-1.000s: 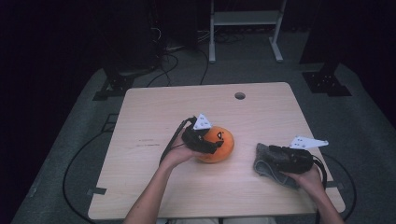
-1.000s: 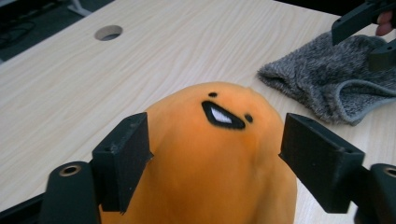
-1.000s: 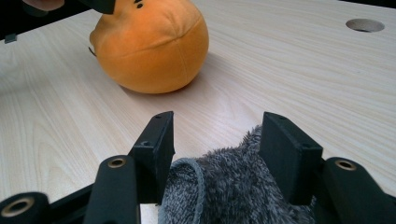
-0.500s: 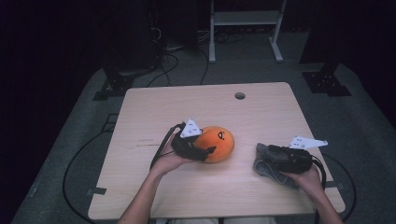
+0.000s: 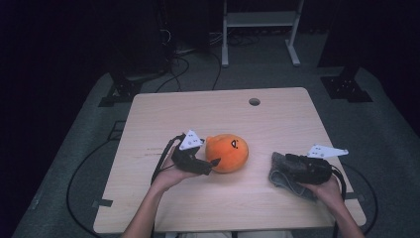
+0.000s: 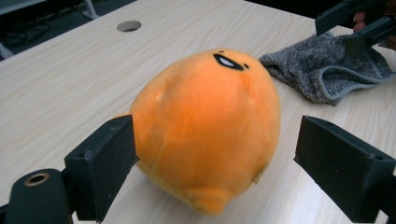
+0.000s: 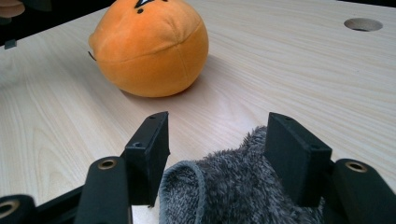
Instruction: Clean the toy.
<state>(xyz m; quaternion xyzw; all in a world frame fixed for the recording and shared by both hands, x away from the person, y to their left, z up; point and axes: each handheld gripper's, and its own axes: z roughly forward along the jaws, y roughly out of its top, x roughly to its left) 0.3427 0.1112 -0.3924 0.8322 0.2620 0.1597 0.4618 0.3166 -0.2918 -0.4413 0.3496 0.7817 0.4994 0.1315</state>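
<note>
Since a second ago, the left gripper (image 5: pixel 214 162) has slid off the top of the orange plush toy (image 5: pixel 228 152) and now sits low at the toy's left side, on the person's left hand (image 5: pixel 171 171). The toy itself has not shifted; it rests near the middle of the pale wooden table (image 5: pixel 208 208), face upward.

From the left gripper view, the two black jaws stand wide apart with the toy (image 6: pixel 205 126) between them. The left jaw sits just beside the toy's flank; I cannot tell whether it touches. The right jaw is clearly apart from it, with bare table showing in the gap.

Further right, a grey towel (image 5: pixel 287 179) lies crumpled near the table's right edge, apart from the toy. The right gripper (image 5: pixel 277 163) rests over it, held by the person's right hand (image 5: pixel 329 187), pointing left toward the toy. In the right gripper view, its jaws are spread, with a fold of the towel (image 7: pixel 233 196) lying between them but not pinched, and the toy (image 7: pixel 149 46) beyond them.

A round hole (image 5: pixel 254 101) sits near the table's far edge.
</note>
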